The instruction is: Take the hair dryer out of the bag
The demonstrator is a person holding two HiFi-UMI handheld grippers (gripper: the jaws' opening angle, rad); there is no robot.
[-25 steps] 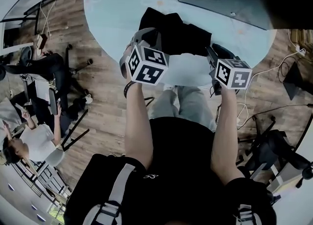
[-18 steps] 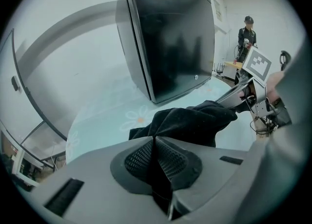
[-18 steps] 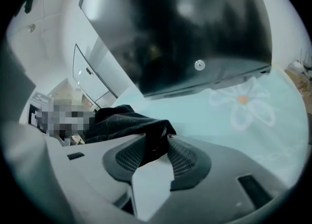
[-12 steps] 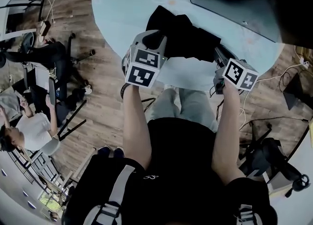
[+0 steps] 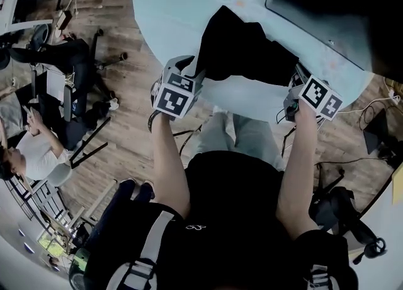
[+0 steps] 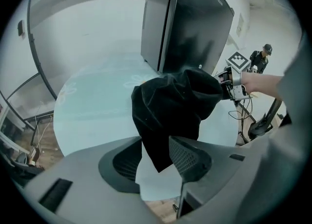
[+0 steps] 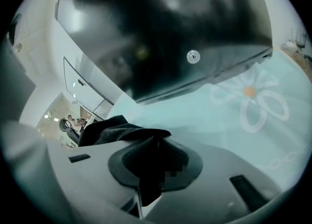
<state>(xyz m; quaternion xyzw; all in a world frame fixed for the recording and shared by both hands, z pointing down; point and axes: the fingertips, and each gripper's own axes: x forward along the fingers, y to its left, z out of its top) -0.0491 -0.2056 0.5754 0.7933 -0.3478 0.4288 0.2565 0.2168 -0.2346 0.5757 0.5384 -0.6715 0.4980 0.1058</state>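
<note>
Two grippers at the black bag, at the table's near edge.
The left gripper [image 6: 156,157] has just been opening. Its jaws stand apart, with a hanging corner of the black bag [image 6: 170,106] loose between them. The right gripper [image 7: 153,162] has just been closing and pinches the bag's other side. The bag is at the near edge of the pale blue round table [image 5: 182,5]; the hair dryer is out of sight. A dark screen [image 5: 334,5] stands behind.

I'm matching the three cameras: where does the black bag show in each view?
Head view: bag upper centre, over the near edge of the table.
Left gripper view: bag centre, drooping toward the bottom.
Right gripper view: bag lower left of centre.
Shared landmark: dark screen behind it, in all three.
</note>
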